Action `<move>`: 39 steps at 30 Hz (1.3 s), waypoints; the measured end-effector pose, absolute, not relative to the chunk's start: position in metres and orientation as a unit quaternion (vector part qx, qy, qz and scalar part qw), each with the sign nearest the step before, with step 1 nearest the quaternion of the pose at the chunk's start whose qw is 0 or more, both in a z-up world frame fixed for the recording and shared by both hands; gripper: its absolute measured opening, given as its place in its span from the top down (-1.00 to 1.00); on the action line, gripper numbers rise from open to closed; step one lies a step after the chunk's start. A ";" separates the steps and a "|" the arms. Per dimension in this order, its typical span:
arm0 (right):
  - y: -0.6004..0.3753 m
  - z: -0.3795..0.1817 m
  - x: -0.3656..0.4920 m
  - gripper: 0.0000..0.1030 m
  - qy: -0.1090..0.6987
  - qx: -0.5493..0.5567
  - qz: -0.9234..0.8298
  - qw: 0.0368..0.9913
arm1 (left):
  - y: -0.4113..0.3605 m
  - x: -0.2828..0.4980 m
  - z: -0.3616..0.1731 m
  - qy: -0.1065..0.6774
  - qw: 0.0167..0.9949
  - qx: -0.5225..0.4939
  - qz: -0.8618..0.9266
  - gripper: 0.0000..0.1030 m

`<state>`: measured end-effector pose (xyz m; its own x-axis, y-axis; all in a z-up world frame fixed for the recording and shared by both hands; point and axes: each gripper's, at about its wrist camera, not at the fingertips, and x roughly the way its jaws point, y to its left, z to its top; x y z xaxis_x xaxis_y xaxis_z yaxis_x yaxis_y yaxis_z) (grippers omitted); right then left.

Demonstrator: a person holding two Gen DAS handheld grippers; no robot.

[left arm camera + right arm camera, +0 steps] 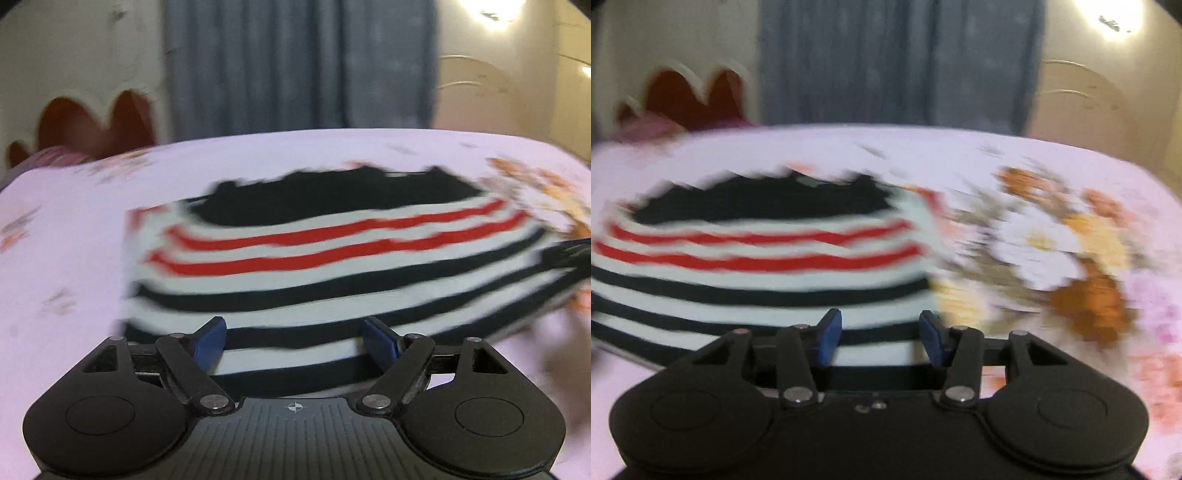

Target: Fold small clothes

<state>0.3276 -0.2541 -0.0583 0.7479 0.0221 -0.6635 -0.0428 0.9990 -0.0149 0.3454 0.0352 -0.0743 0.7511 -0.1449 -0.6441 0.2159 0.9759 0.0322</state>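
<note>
Striped knit, white with black bands, two red bands and a solid black panel at its far end: that is the small striped garment (332, 266) lying on the floral bedsheet (74, 229), which seems to cover a bed. Both views are smeared with motion blur, so fine detail is lost.

The garment looks like a fairly compact, roughly rectangular shape, with its edges gathered in and nothing obviously trailing out. I would judge that at least one fold is already in it, though the blur keeps me from counting layers or finding sleeves. A dark strip (565, 254) pokes out at the garment's right edge in the left view; whether it is a loose part of the garment I cannot tell.

The left hand-held gripper (293, 341) hovers over the garment's near hem, jaws spread wide, nothing between them. The right hand-held gripper (881, 338) sits at the garment's near right corner, beside the big printed flowers (1052, 243) on the sheet, jaws also parted and empty.

So neither is gripping cloth. What is left, by my reckoning, is to take the near hem and carry it toward the black panel for another fold, then flatten the bundle.
</note>
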 end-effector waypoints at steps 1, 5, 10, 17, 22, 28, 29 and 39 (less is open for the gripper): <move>-0.240 -0.061 0.324 0.15 0.356 -0.024 0.039 0.933 | 0.024 0.344 -0.074 0.341 0.933 0.053 -0.104 -0.55; -0.204 -0.072 0.323 0.11 0.370 -0.047 0.074 0.925 | 0.003 0.345 -0.082 0.357 0.928 0.043 -0.099 -0.55; -0.214 -0.075 0.319 0.14 0.386 -0.066 0.066 0.918 | 0.024 0.336 -0.081 0.339 0.937 0.071 -0.045 -0.55; -0.291 -0.087 0.321 0.63 0.420 -0.022 -0.040 0.906 | 0.091 0.332 -0.088 0.350 0.936 0.044 -0.012 -0.53; -0.298 -0.064 0.299 0.47 0.355 -0.008 -0.029 0.934 | 0.098 0.324 -0.092 0.342 0.938 0.052 0.003 -0.51; -0.298 -0.078 0.305 0.57 0.392 -0.015 -0.029 0.919 | 0.097 0.322 -0.085 0.333 0.942 0.040 0.005 -0.51; -0.298 -0.073 0.302 0.56 0.378 -0.005 -0.028 0.925 | 0.097 0.322 -0.090 0.345 0.937 0.045 0.007 -0.51; -0.289 -0.079 0.303 0.51 0.396 -0.020 -0.029 0.918 | 0.104 0.315 -0.095 0.343 0.939 0.028 0.012 -0.51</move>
<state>0.3034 -0.2890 -0.0789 0.6850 -0.0688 -0.7253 0.0368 0.9975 -0.0598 0.3153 0.1035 -0.0948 0.7648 0.0418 -0.6429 -0.0038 0.9982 0.0605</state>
